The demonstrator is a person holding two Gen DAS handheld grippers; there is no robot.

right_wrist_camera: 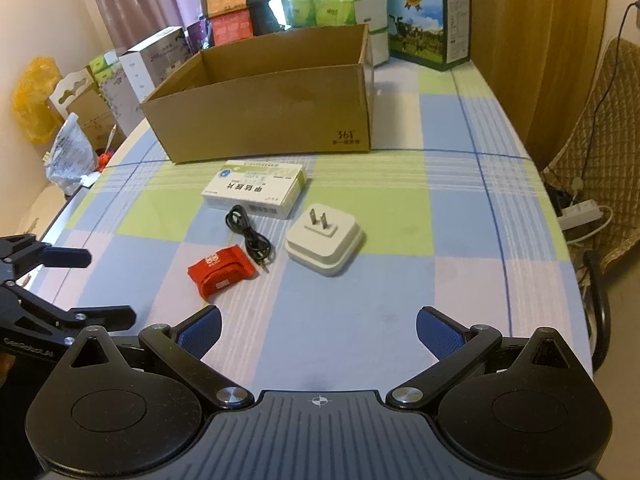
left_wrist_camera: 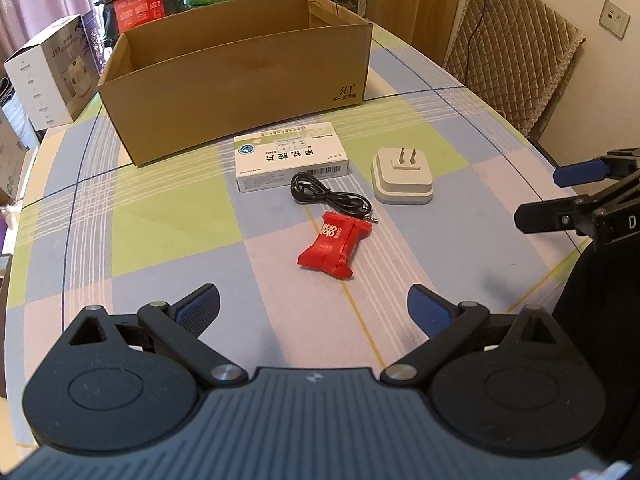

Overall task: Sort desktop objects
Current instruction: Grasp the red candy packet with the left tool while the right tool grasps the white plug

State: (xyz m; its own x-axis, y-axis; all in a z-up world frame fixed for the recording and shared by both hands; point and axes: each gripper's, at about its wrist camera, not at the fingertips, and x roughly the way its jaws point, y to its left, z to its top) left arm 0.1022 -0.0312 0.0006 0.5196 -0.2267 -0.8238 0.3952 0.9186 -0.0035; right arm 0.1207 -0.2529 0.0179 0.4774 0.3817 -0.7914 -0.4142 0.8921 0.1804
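On the checked tablecloth lie a red snack packet [left_wrist_camera: 329, 247] [right_wrist_camera: 222, 274], a coiled black audio cable [left_wrist_camera: 329, 197] [right_wrist_camera: 250, 236], a white medicine box [left_wrist_camera: 290, 162] [right_wrist_camera: 256, 188] and a white plug adapter [left_wrist_camera: 403, 178] [right_wrist_camera: 326, 242] with its prongs up. Behind them stands an open cardboard box [left_wrist_camera: 236, 92] [right_wrist_camera: 264, 114], its inside showing nothing. My left gripper [left_wrist_camera: 314, 312] [right_wrist_camera: 100, 286] is open, hovering just short of the red packet. My right gripper [right_wrist_camera: 319, 330] [left_wrist_camera: 548, 196] is open too, near the table's front, below the adapter.
Cartons and tissue packs [right_wrist_camera: 332, 0] are stacked behind the cardboard box. A white carton [left_wrist_camera: 48, 76] stands at the table's left. A quilted chair [left_wrist_camera: 516, 64] and a power strip [right_wrist_camera: 580, 214] sit off the right edge. Bare cloth lies right of the adapter.
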